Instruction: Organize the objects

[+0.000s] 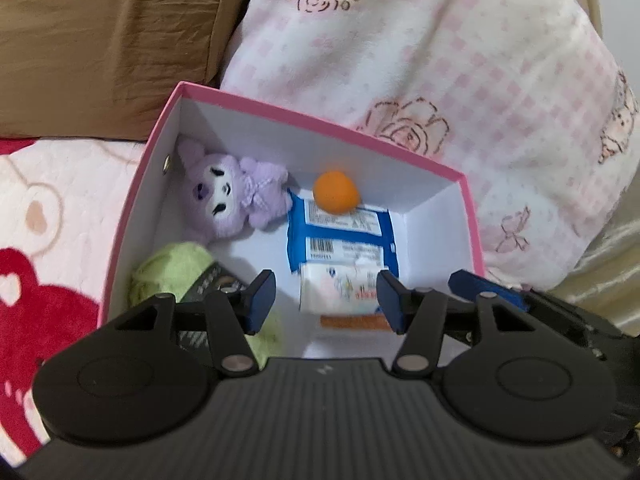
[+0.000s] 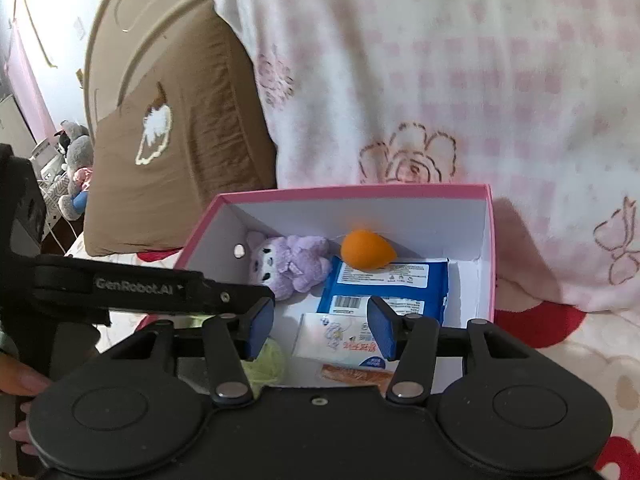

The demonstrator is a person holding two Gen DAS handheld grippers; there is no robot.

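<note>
Inside the pink box (image 1: 320, 124) on the bed lie a purple plush (image 1: 236, 192), orange ball (image 1: 335, 192), blue packet (image 1: 340, 236), white pack (image 1: 340, 292) and green yarn (image 1: 176, 268). Left claw (image 1: 326, 300) and right claw (image 2: 320, 328) hover above, jaws parted, gripping nothing.

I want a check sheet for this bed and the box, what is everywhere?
Surface: bed cover, pale with red bear shapes.
Job's things: pink box open, holding a purple plush, an orange egg-shaped sponge resting on a blue packet, a white packet, green yarn and an orange strip.
Clutter: nothing seen.
Grippers: left tongs open over the box, nothing between them; right tongs open too, empty.
Cables: thin wire by the far furniture.
Surroundings: brown pillow, pink checked blanket, grey plush toy in the background.
</note>
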